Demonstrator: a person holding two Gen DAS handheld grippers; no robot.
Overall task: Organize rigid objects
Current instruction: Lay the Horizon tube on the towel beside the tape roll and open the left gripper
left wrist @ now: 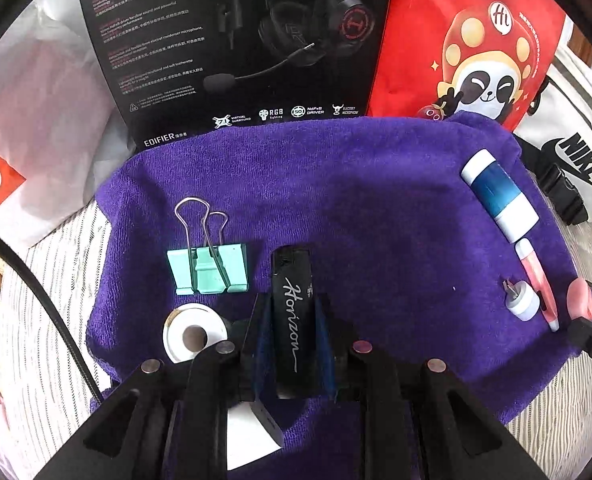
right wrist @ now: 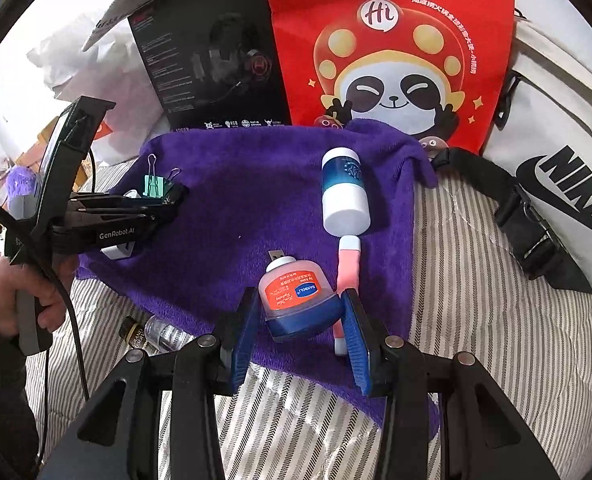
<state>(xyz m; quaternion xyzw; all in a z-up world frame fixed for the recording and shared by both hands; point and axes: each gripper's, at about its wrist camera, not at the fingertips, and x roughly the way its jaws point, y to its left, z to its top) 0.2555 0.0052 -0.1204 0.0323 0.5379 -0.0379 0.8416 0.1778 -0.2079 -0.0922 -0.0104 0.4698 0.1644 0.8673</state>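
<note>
My left gripper (left wrist: 291,304) is shut on a black "Horizon" lighter (left wrist: 291,312) just above the purple towel (left wrist: 336,184). A mint binder clip (left wrist: 207,268) and a white tape roll (left wrist: 193,334) lie to its left. My right gripper (right wrist: 302,304) holds a small jar with a blue lid and orange label (right wrist: 296,300) between its blue pads. A blue-and-white bottle (right wrist: 344,192), a pink tube (right wrist: 348,272) and a white USB plug (right wrist: 279,260) lie on the towel beyond it. The left gripper also shows in the right wrist view (right wrist: 167,200).
A black headset box (left wrist: 231,40), a red panda bag (left wrist: 472,40) and a white Nike bag (right wrist: 556,184) stand behind the towel. Small glass bottles (right wrist: 155,332) lie on the striped sheet (right wrist: 476,320). A white box (left wrist: 251,436) sits under my left gripper.
</note>
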